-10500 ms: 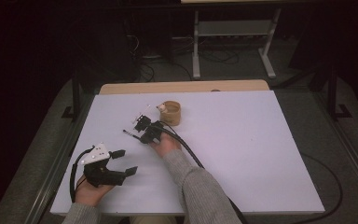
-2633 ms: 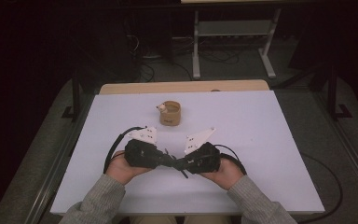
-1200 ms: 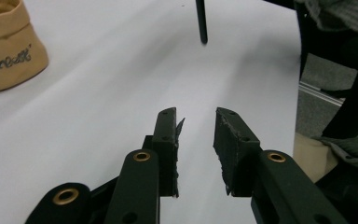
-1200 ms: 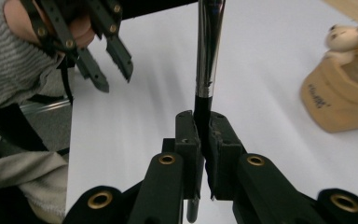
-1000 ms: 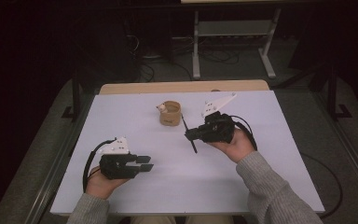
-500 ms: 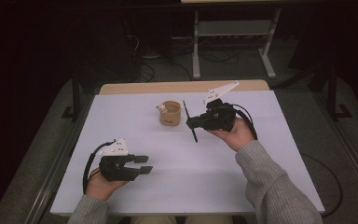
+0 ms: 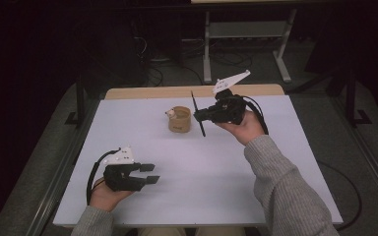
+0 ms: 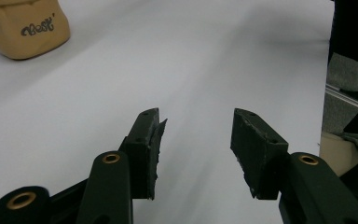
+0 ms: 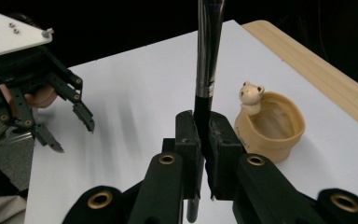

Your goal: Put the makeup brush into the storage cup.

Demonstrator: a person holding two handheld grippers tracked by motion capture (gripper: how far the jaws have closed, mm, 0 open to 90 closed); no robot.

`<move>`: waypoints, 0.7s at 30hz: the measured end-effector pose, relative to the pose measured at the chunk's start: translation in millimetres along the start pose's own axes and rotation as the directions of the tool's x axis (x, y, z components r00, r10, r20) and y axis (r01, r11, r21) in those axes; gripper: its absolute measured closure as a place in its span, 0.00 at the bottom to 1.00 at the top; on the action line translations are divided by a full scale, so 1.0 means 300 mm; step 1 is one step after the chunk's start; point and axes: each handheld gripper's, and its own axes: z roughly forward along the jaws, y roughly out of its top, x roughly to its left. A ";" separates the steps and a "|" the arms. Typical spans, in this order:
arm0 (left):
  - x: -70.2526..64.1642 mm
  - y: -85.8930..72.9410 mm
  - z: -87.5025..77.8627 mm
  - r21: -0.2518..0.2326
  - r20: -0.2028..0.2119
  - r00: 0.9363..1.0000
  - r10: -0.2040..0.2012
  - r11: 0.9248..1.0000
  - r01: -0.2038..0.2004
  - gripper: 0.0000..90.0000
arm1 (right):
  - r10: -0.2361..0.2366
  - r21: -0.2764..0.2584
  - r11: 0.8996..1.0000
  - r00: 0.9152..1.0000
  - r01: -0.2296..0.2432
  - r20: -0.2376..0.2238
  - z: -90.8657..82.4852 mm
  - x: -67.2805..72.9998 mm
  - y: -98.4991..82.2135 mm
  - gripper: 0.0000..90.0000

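Hands are set well apart over the white table (image 7: 275, 162). On the person's right, the hand is raised off the tabletop near the far edge, palm turned upward, forearm in a grey knitted sleeve (image 7: 285, 191) slanting up from the lower right. It carries the right gripper (image 7: 200, 114), which points sideways toward the middle of the table, its grey three-cornered plate tipped up and away. Its jaws are clamped tight on a slim dark pen (image 7: 197, 113), gripped partway along the barrel so that it stands crosswise to the jaws, close to upright, with one end rising above and a shorter end below. In the right gripper view the pen (image 9: 208, 70) shows a black lower section, a thin silvery band, then a glossy dark-grey barrel running up out of the picture.

Just beside the pen, on the table, sits a small tan cup (image 7: 179, 119) with a little pale bear figure on its rim; pen and cup are near each other but apart.

On the other side, the left hand rests low near the front edge, wrist on the table, holding the left gripper (image 7: 150, 173) level and pointing toward the table's middle. Its jaws have just been opening and stand apart with nothing between them, the worn black pads (image 8: 148, 156) framing bare white surface.
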 end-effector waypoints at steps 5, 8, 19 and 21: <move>-0.002 0.006 -0.016 -0.026 -0.009 1.000 0.011 1.000 -0.012 0.57 | 0.000 -0.002 1.000 1.000 0.000 0.013 0.003 -0.017 0.035 0.93; -0.003 0.009 -0.021 -0.037 -0.014 1.000 0.011 0.999 -0.011 0.56 | 0.002 -0.003 1.000 1.000 -0.002 0.017 0.009 -0.032 0.057 0.93; -0.008 0.007 -0.015 -0.023 -0.006 1.000 0.018 1.000 -0.018 0.54 | 0.007 -0.033 0.999 1.000 -0.006 0.025 0.042 -0.067 0.149 0.93; -0.006 0.005 -0.020 -0.025 -0.009 1.000 0.017 1.000 -0.017 0.53 | 0.006 -0.031 0.999 1.000 -0.005 0.023 0.050 -0.073 0.160 0.93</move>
